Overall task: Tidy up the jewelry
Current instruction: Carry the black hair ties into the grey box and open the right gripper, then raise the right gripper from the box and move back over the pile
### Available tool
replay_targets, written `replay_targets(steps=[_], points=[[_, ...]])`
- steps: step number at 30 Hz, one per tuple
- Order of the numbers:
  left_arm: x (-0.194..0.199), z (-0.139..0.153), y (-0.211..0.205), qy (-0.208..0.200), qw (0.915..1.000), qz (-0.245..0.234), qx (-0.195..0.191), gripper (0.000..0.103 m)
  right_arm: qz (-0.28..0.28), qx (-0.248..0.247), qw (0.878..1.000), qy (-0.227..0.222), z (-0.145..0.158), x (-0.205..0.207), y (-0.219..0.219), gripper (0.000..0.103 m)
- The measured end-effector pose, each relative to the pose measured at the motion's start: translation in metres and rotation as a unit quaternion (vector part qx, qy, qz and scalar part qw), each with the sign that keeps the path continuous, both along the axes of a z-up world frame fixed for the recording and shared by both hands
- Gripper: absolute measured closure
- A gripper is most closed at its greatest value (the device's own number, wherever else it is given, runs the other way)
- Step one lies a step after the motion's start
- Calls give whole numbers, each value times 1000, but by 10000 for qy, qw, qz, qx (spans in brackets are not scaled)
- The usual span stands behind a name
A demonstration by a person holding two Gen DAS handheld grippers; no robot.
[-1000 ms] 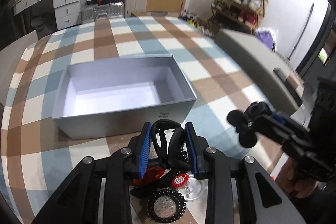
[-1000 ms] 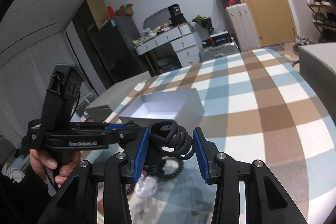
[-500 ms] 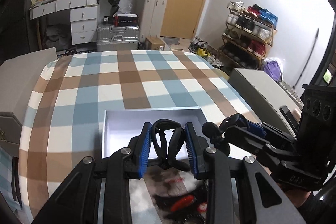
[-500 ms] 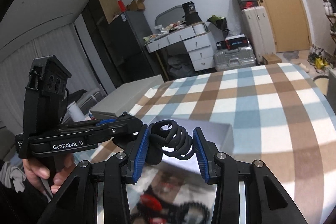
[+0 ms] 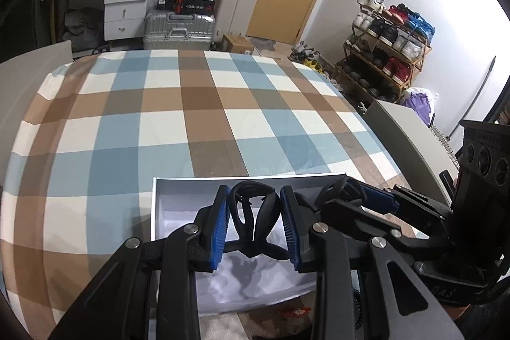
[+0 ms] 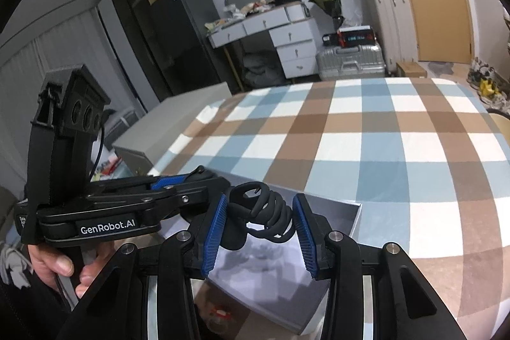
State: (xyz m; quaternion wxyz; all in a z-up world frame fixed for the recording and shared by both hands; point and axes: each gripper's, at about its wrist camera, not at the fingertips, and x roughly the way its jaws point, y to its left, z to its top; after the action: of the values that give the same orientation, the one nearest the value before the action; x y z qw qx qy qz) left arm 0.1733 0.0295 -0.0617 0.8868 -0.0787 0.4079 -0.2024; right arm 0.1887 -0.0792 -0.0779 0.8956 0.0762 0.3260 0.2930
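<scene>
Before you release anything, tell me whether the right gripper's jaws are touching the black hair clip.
Touching. In the right wrist view both blue pads of the right gripper press against the sides of the black hair clip, held above the grey box.

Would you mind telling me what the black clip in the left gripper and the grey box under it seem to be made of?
The black clip looks like matte moulded plastic: smooth curved prongs, no glint. The grey box is probably rigid card with a smooth paper finish, given its thin straight walls and crisp corners.

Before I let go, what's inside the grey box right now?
The grey box shows bare pale floor with shadows only. Both held hair ties hang above it, and the grippers cover its middle.
</scene>
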Motion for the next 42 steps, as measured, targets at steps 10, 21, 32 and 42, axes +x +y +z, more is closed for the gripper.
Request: replay_targets(steps=[10, 21, 32, 42], points=[[3, -5, 9, 208, 9994, 66, -267, 77, -39, 84, 9998, 168, -5, 10, 0, 59], [-13, 11, 12, -53, 9997, 218, -140, 62, -206, 306, 9992, -176, 10, -11, -13, 35], [-46, 35, 10, -528, 9973, 510, 83, 44, -518, 384, 9944, -832, 37, -59, -36, 6], [-78, 53, 3, -979, 9922, 694, 331, 28, -514, 398, 9873, -1452, 63, -107, -40, 0]])
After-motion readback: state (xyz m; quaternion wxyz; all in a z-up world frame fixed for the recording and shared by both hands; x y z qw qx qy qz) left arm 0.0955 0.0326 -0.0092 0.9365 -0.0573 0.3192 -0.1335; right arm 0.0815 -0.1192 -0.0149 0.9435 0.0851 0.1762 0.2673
